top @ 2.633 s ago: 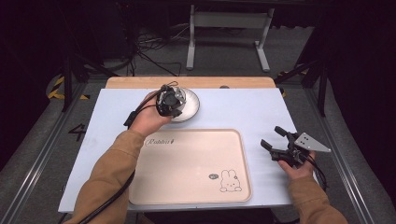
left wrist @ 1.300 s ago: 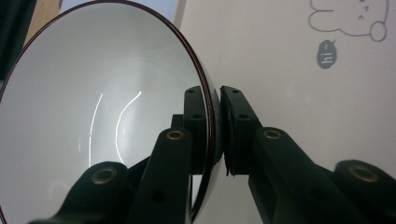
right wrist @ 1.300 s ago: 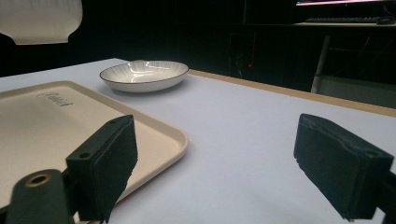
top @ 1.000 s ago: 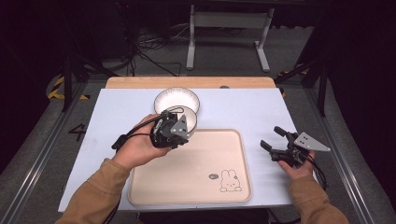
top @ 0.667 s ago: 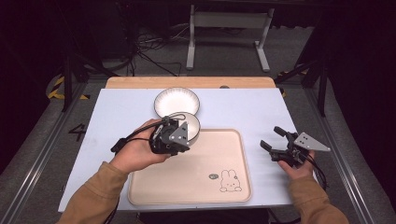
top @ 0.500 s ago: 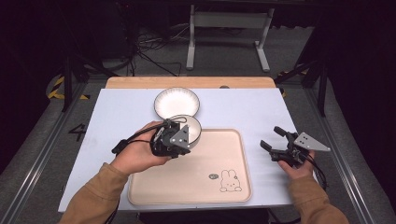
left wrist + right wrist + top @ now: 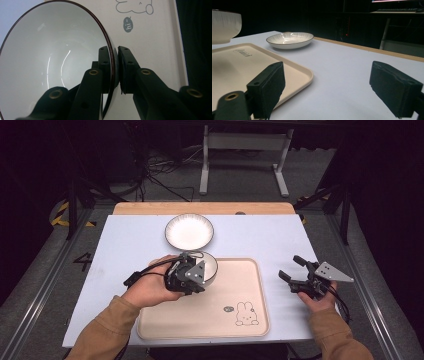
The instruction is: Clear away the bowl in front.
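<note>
The left claw [image 7: 204, 270] is pinching the dark-edged rim of a small white ceramic bowl [image 7: 210, 265], one jaw inside the wall and one outside, as the left gripper view [image 7: 114, 67] shows close up. The bowl [image 7: 52, 57] is held over the far left corner of the cream plastic tray with a rabbit drawing [image 7: 240, 320], and in the right gripper view the bowl [image 7: 224, 25] hangs clear above the tray [image 7: 297, 67]. A shallow white ribbed plate with a dark rim [image 7: 189, 231] sits on the pale blue bench [image 7: 120, 245] just beyond the tray. The right claw [image 7: 291, 268] rests spread wide and empty on the bench, right of the tray.
</note>
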`<control>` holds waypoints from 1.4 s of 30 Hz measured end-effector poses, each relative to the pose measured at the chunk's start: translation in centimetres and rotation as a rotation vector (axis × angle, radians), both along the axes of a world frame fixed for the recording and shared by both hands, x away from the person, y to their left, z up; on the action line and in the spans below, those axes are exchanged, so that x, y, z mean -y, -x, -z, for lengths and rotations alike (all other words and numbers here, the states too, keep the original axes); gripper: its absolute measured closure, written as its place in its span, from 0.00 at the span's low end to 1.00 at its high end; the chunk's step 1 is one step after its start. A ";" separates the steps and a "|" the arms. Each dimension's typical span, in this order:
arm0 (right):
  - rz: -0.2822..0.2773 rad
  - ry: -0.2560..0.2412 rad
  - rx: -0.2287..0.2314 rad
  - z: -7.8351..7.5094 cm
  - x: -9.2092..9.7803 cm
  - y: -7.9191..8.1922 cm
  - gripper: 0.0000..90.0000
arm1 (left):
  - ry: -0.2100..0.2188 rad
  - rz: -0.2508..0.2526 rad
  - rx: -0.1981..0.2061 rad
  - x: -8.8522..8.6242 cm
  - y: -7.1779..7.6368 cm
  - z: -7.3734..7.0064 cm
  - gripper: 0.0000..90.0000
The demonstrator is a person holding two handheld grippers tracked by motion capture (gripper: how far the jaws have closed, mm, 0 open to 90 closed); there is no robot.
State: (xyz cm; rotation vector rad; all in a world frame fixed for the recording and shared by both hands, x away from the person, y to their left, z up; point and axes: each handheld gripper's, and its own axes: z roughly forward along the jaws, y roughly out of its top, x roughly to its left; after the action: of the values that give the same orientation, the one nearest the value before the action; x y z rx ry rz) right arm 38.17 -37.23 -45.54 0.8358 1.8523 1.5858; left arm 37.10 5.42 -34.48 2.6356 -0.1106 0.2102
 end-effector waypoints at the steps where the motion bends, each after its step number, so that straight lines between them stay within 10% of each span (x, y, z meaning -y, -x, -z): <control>1: 0.000 0.000 0.000 0.0 0.0 0.0 0.15 | -0.010 0.006 -0.004 0.1 0.0 0.2 0.91; 42: -0.003 0.000 -0.002 0.0 0.0 0.0 0.15 | -0.092 0.039 -0.128 1.6 -0.1 4.2 0.90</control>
State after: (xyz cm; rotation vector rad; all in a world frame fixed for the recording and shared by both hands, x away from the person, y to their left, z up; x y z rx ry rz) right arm 38.21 -37.26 -45.54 0.8355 1.8555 1.5878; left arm 37.22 3.85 -38.67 2.7274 -0.1306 0.0230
